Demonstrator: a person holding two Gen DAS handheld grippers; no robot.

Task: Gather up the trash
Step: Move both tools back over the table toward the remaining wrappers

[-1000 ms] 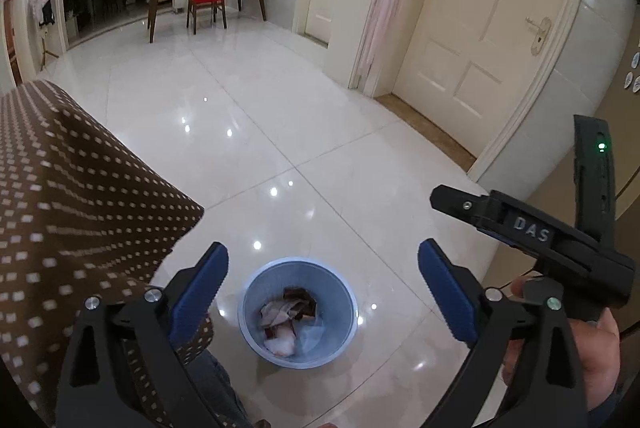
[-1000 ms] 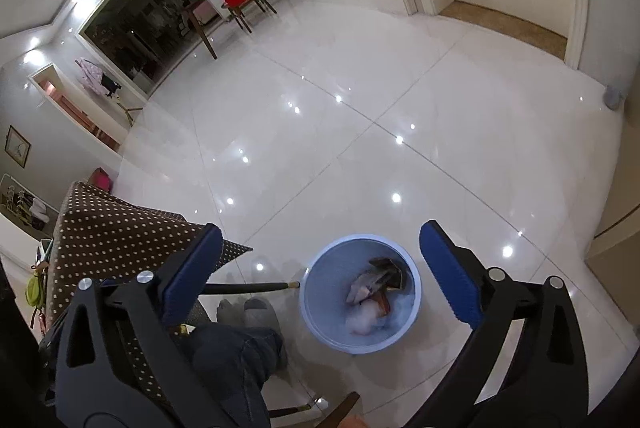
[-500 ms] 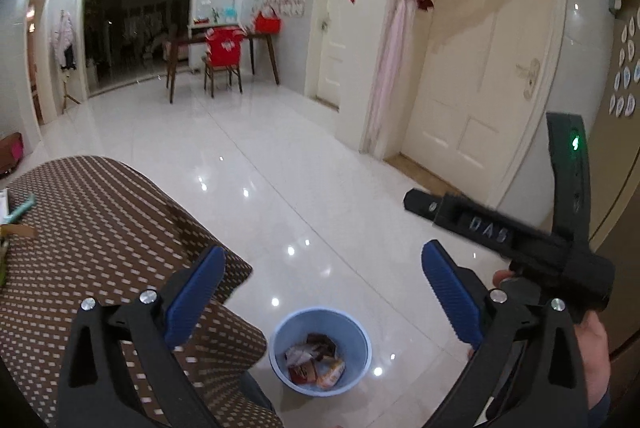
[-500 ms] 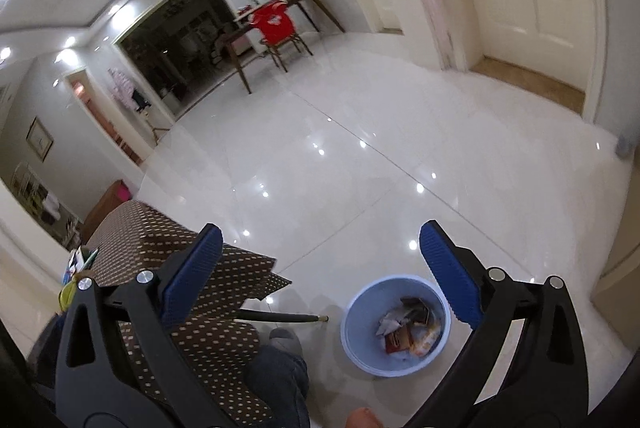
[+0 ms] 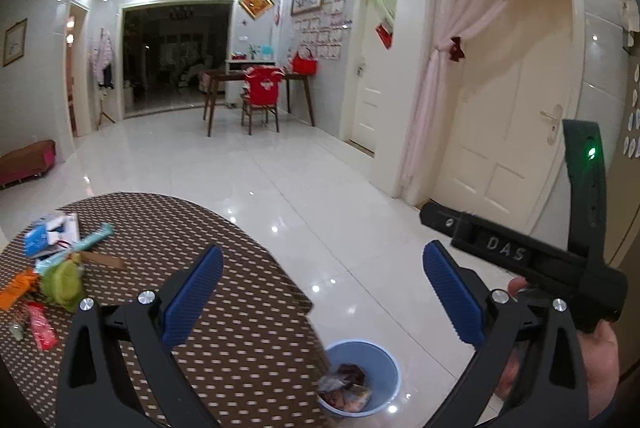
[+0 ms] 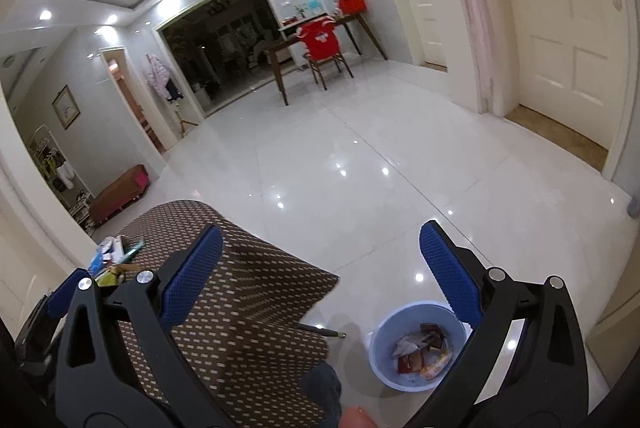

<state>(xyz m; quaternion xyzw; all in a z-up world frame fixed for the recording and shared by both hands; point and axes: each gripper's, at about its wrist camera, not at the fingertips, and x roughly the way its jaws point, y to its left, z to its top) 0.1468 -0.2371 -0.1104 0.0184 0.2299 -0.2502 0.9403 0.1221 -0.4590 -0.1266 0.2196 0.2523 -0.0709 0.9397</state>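
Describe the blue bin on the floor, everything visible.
The bin is a small round light-blue bucket, plastic by the look of it, with no lid. It stands upright on the glossy white tile floor, just past the edge of the table with the brown dotted cloth, apart from it. Inside lie crumpled wrappers, brown, white and orange, filling only the bottom. Neither open gripper touches it. In the left wrist view the cloth edge hides part of its rim.

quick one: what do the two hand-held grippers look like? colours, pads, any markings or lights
Both match: the left hand-held gripper and the right hand-held gripper have matte black arms with slotted cut-outs, silver bolts, and ribbed blue pads. In the left wrist view the right unit's black body reads "DAS" in raised letters, with a green light on its upright fin.
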